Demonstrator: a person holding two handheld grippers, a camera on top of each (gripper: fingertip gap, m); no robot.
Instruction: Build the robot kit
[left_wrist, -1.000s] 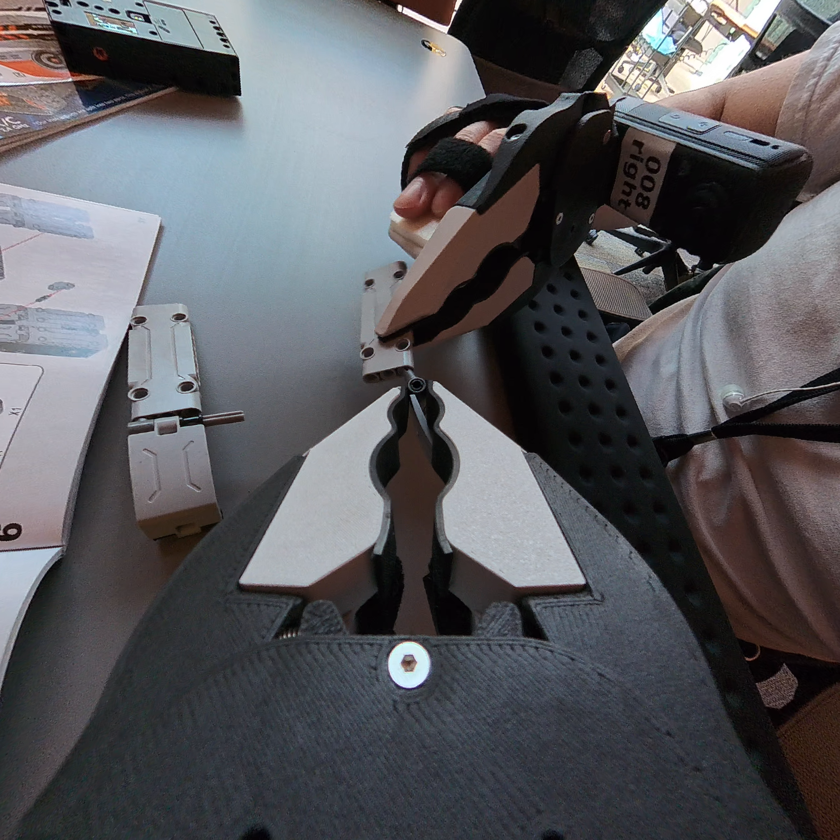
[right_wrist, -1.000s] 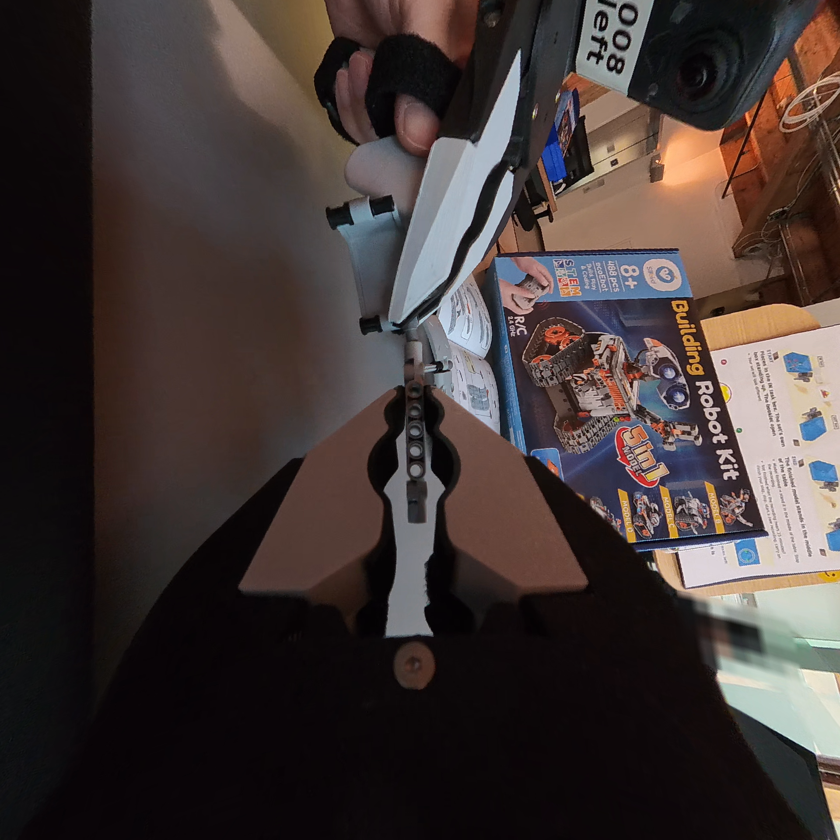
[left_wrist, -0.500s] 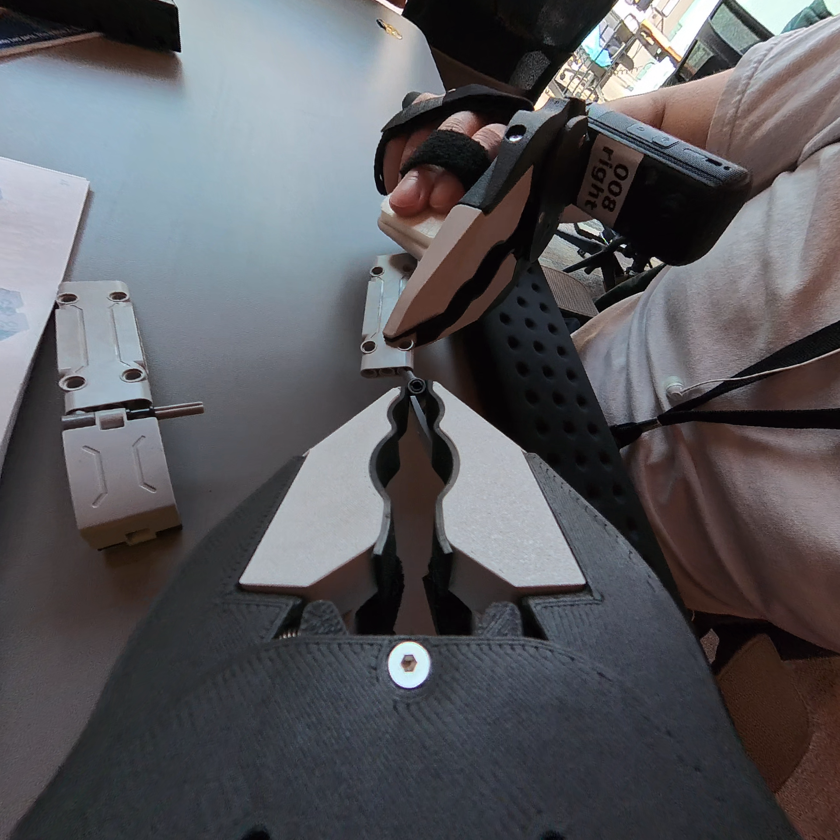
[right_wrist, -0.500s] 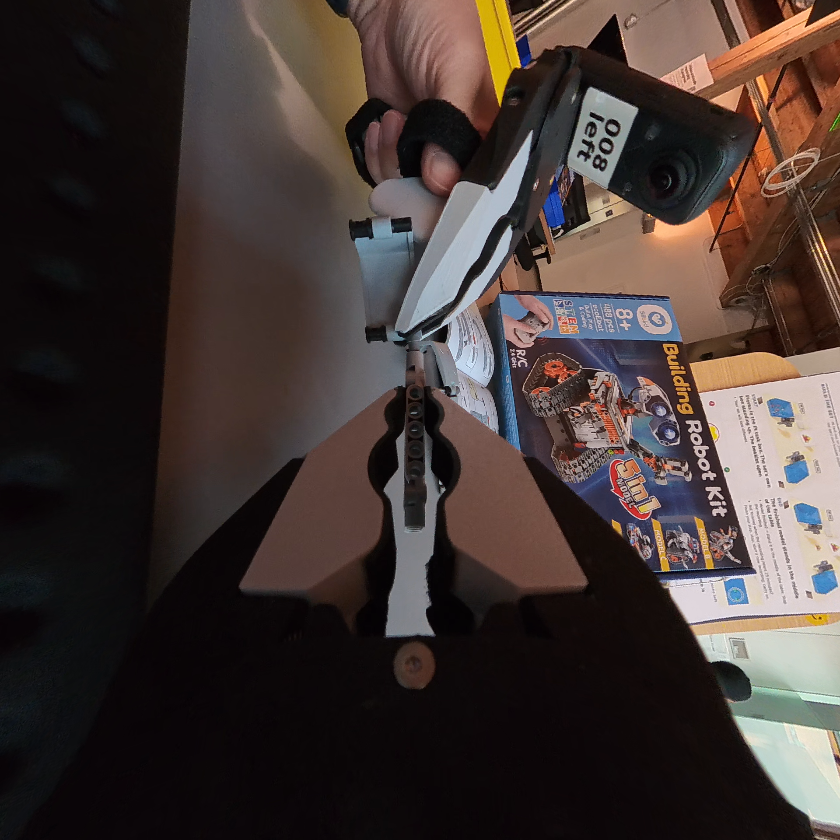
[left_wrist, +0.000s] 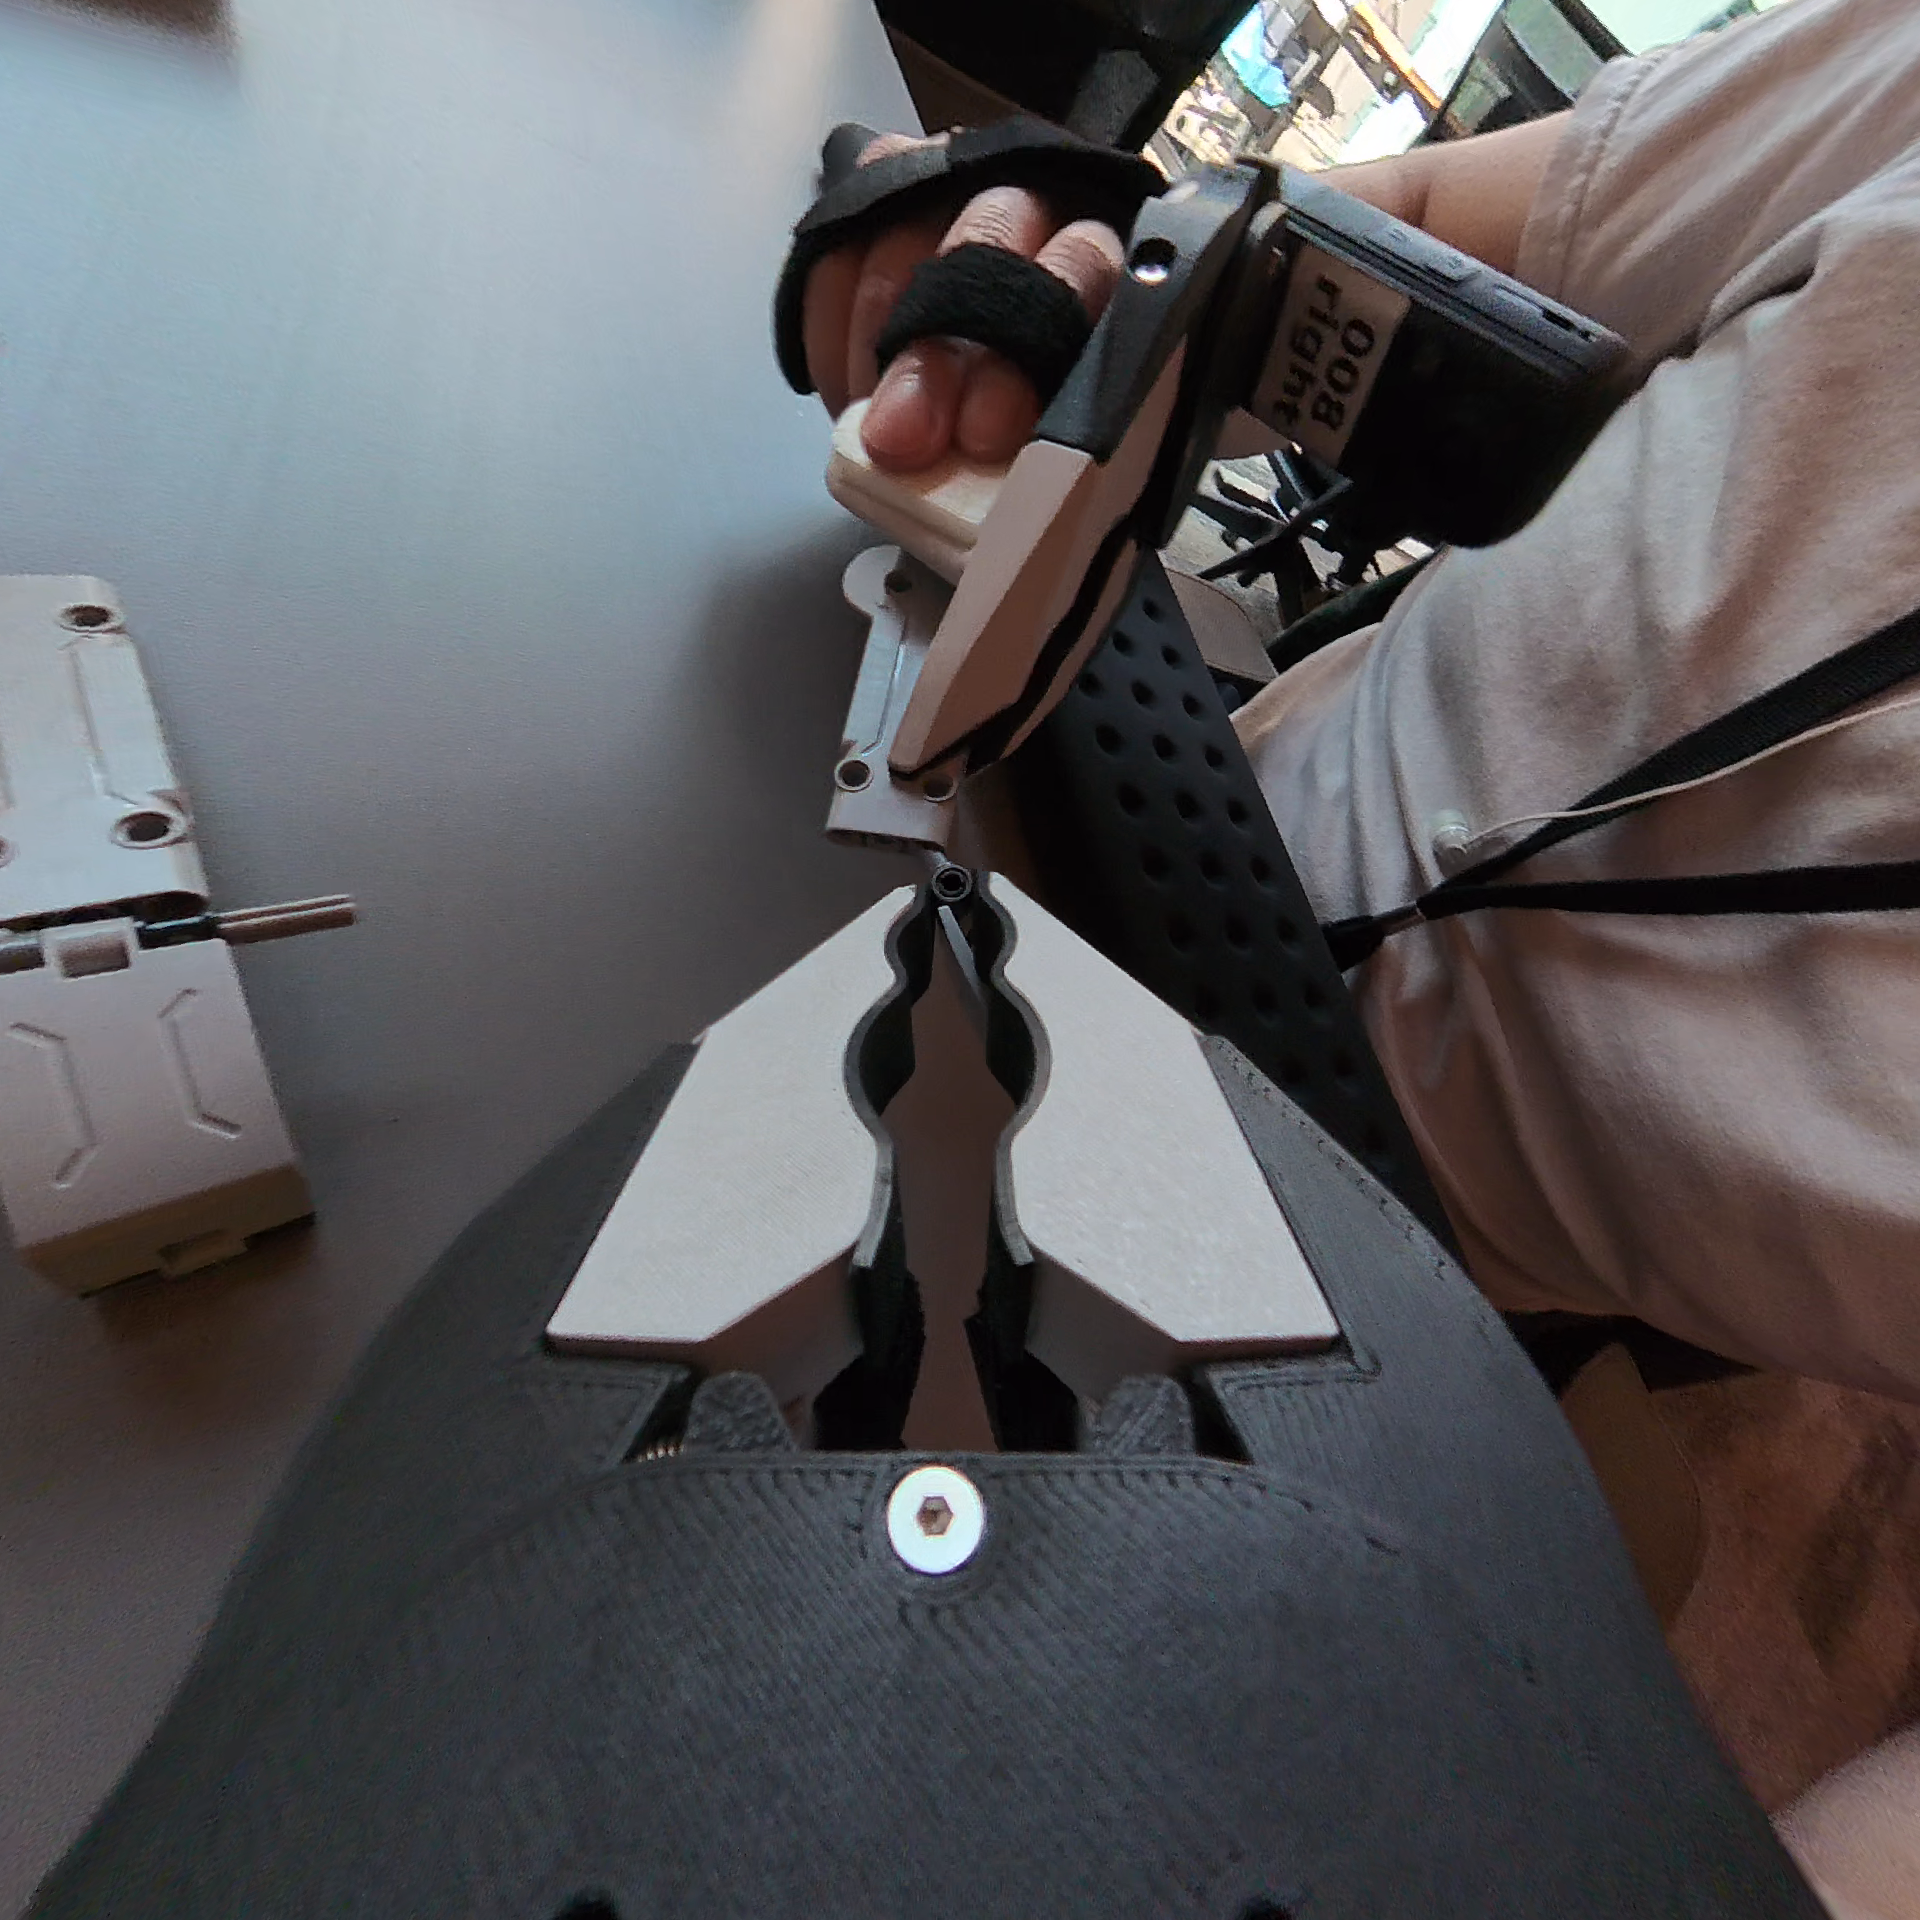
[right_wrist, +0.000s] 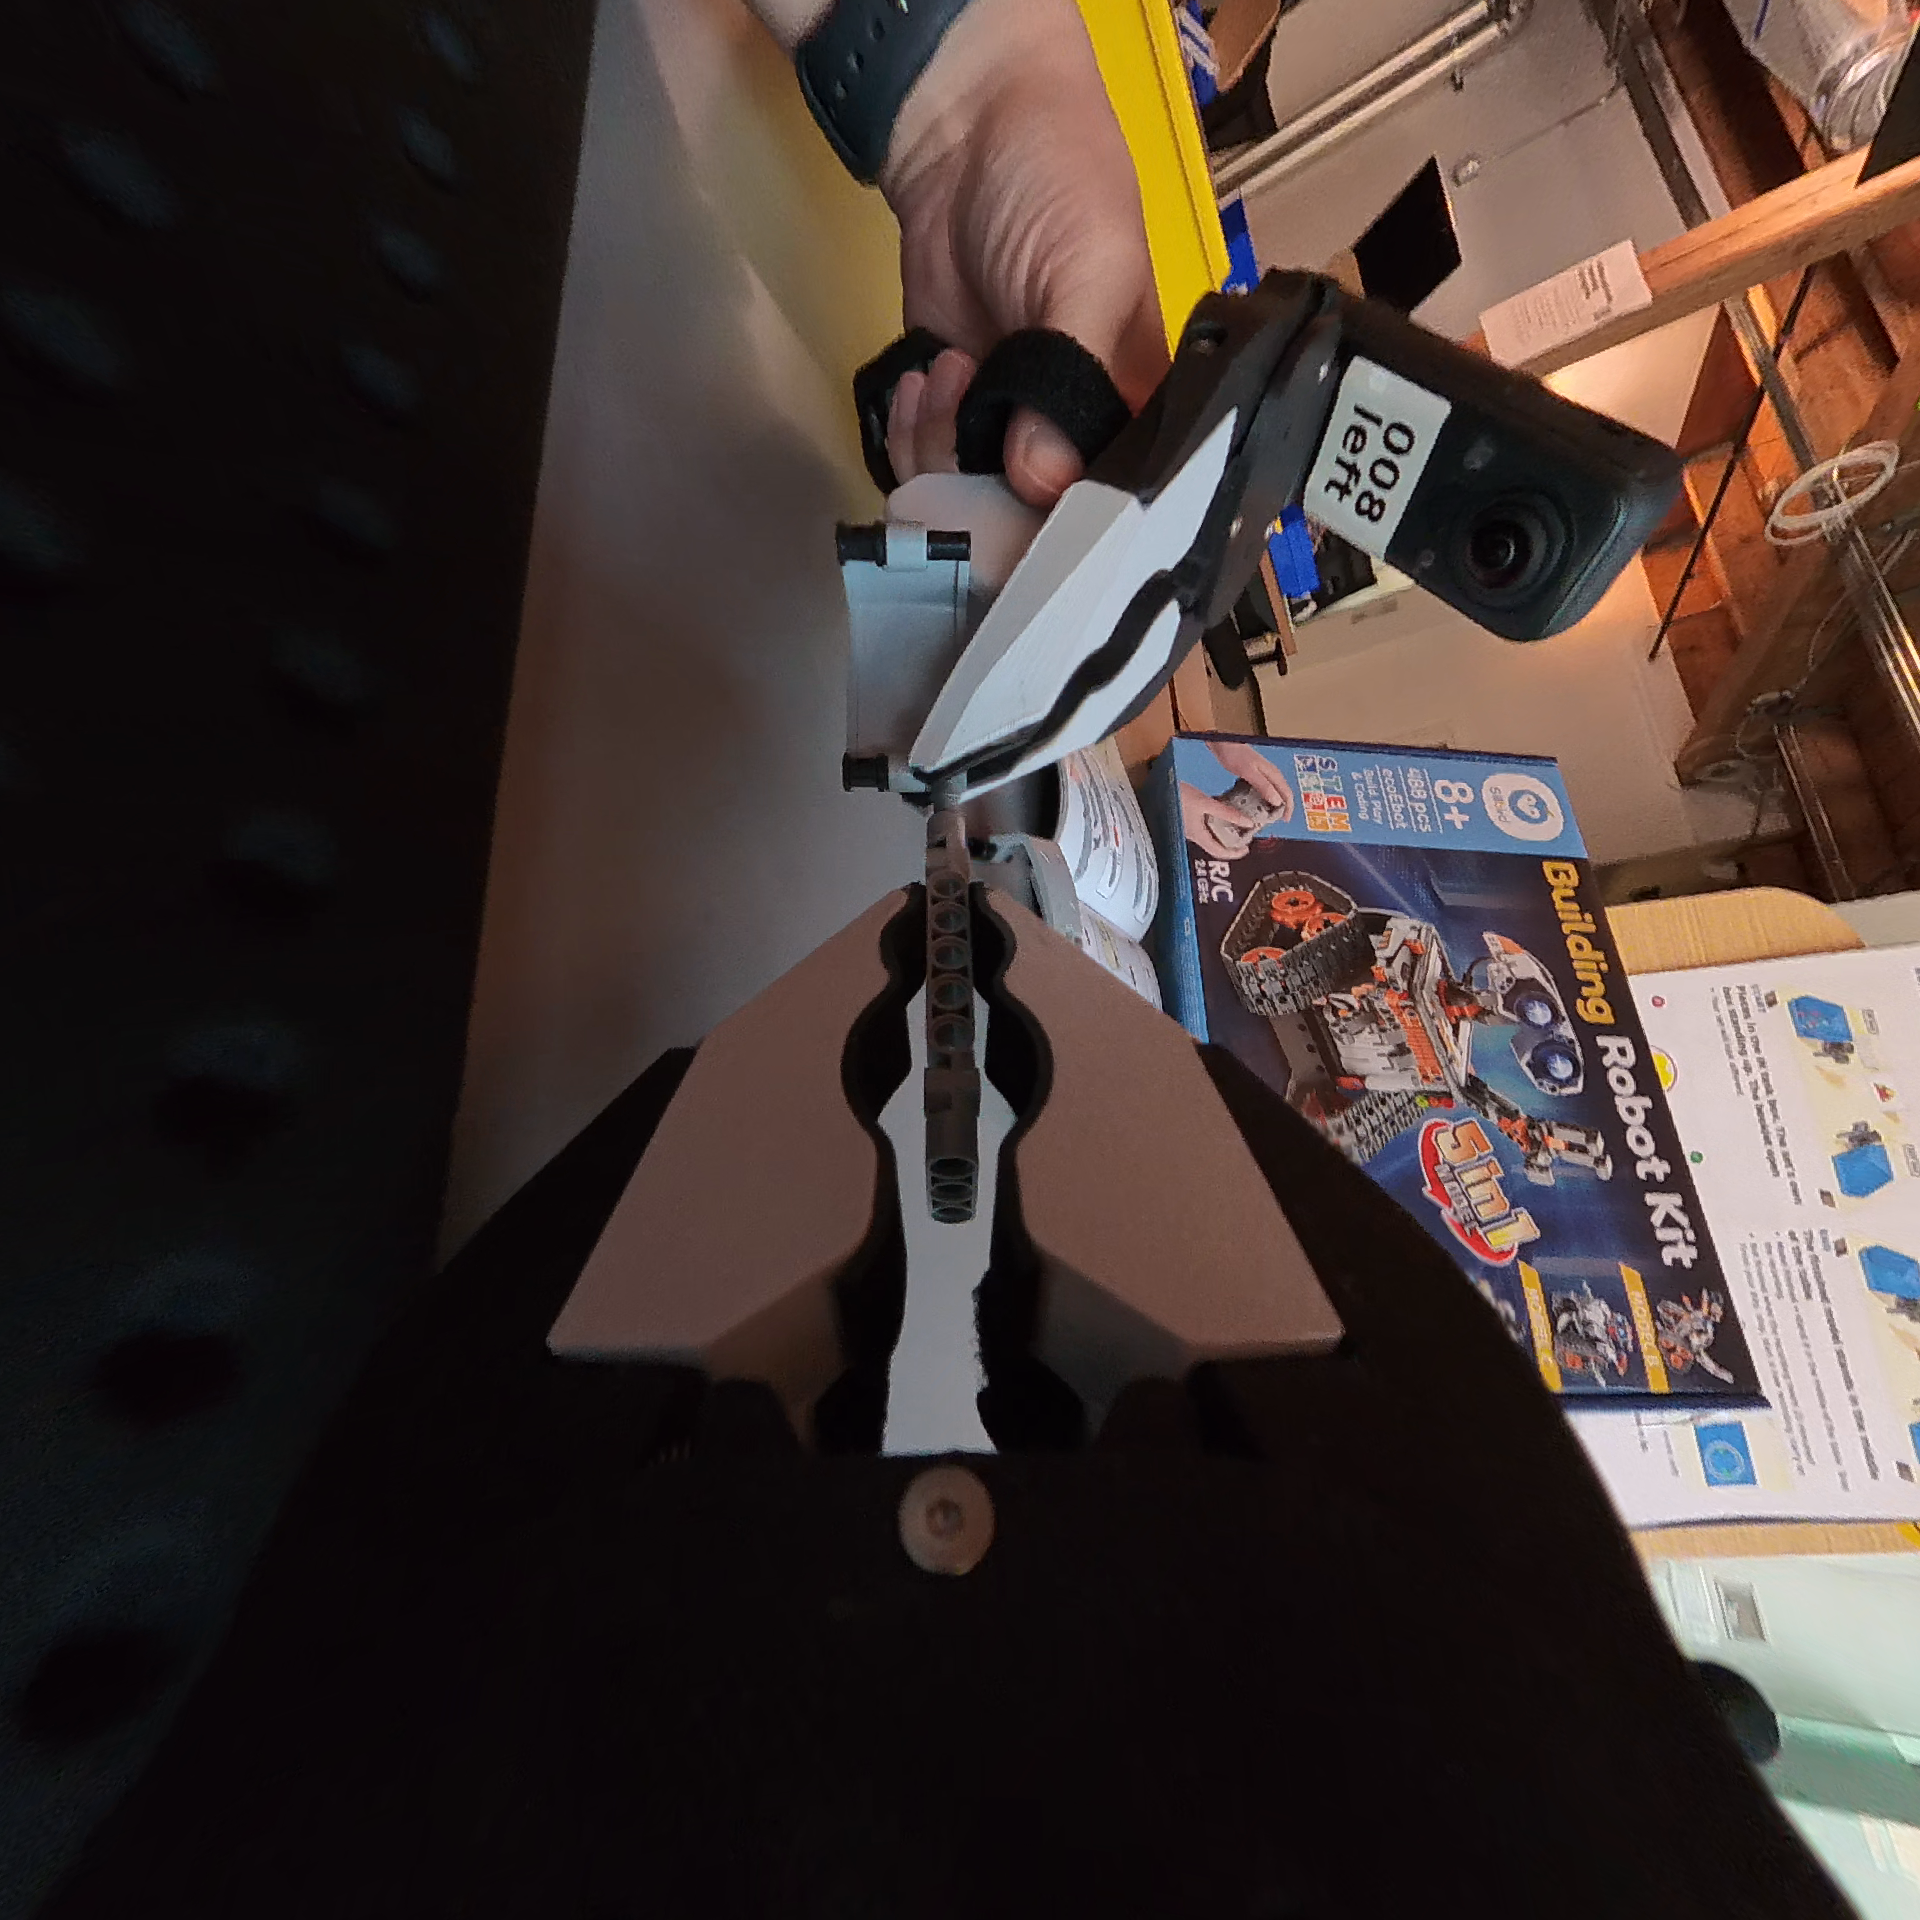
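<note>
A small black piece (left_wrist: 952, 886) with a ringed end sits at the very tips of the left gripper (left_wrist: 948, 904), which is clenched on it. The right gripper (right_wrist: 948, 914) is clamped on a dark holed beam (right_wrist: 948, 997) lying lengthwise between its fingers. Both tips meet at the near end of a grey panel (left_wrist: 878, 707); which of them bears the panel I cannot tell. Both grips look shallow, so the parts would likely pivot under side load; pushing straight along the fingers seems safer. Well off to the left gripper's left, a grey block assembly (left_wrist: 114, 1039) lies on the dark table (left_wrist: 468, 416). To the right gripper's right stands a blue kit box (right_wrist: 1455, 1039)
</note>
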